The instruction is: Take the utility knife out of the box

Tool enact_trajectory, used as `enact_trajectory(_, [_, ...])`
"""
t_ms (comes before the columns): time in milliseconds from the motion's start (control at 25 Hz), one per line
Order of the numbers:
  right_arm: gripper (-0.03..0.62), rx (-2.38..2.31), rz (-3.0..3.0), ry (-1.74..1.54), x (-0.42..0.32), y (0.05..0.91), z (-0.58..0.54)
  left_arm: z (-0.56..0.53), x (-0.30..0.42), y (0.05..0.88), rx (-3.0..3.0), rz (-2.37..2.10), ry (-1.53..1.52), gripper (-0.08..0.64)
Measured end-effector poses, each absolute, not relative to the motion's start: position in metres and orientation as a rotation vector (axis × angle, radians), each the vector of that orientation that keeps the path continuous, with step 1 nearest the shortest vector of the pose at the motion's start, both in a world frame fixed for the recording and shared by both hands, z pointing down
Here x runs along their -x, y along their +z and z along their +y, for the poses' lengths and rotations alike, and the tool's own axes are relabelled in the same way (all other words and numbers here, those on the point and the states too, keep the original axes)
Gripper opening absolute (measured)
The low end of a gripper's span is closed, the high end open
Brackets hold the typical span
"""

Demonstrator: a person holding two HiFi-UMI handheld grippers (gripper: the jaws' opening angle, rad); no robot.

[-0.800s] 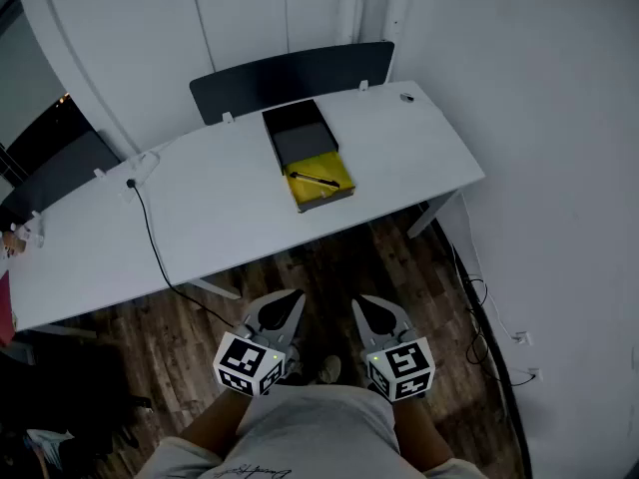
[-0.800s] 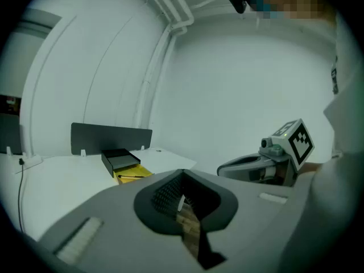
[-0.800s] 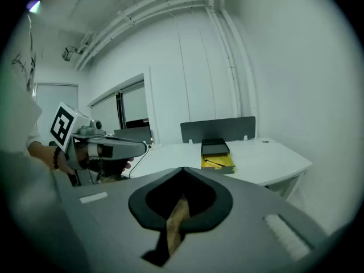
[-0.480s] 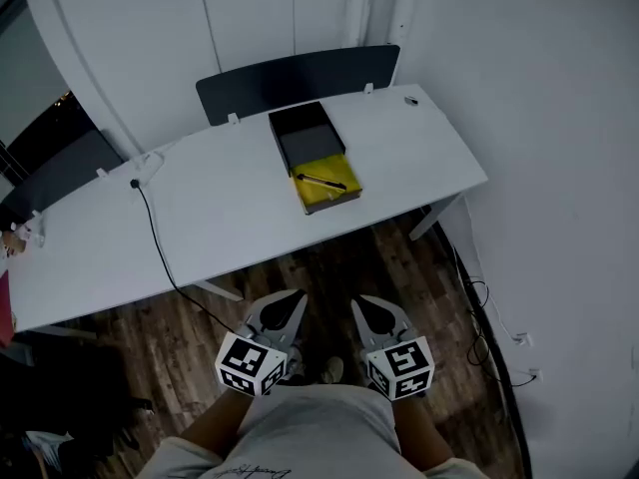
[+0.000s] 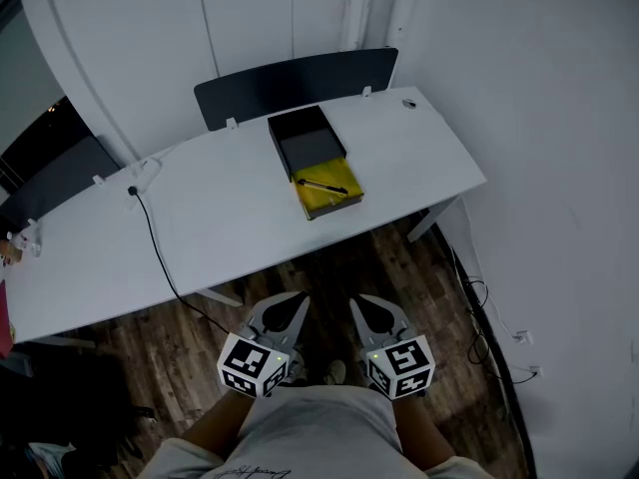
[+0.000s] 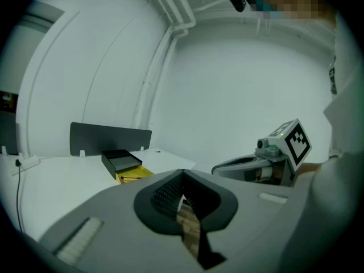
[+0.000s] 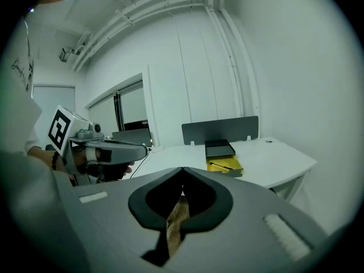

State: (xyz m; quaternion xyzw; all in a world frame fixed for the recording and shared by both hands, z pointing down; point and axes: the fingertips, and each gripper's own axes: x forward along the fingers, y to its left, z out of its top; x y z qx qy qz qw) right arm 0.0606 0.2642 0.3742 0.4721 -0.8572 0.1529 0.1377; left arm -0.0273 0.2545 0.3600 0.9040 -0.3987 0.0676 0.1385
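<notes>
An open box [image 5: 317,164] lies on the white table [image 5: 210,218], its dark lid toward the wall and its yellow tray [image 5: 326,194] toward me. The black utility knife [image 5: 321,184] lies across the yellow tray; it also shows as a thin dark line [image 7: 226,165] in the right gripper view. My left gripper [image 5: 293,298] and right gripper [image 5: 361,303] are held side by side near my body, over the wooden floor and well short of the table. Both are shut with nothing between the jaws. The left gripper view shows the box [image 6: 120,162] far ahead.
A black cable [image 5: 152,236] runs across the table's left part and down to the floor. Dark partition panels [image 5: 295,80] stand behind the table. A white wall is on the right, with cables [image 5: 481,312] on the floor beside it. A table leg [image 5: 429,218] shows under the right end.
The head view has shifted slightly. Both grippers stay shut and in the same place.
</notes>
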Motion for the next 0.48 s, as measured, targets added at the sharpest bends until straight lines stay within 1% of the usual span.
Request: enact_trajectory(480, [0.015, -1.340, -2.499, 0.386, -0.016, 0.365, 0.238, 0.228, 0.066, 0.356, -2.642, -1.122, 0.176, 0.000])
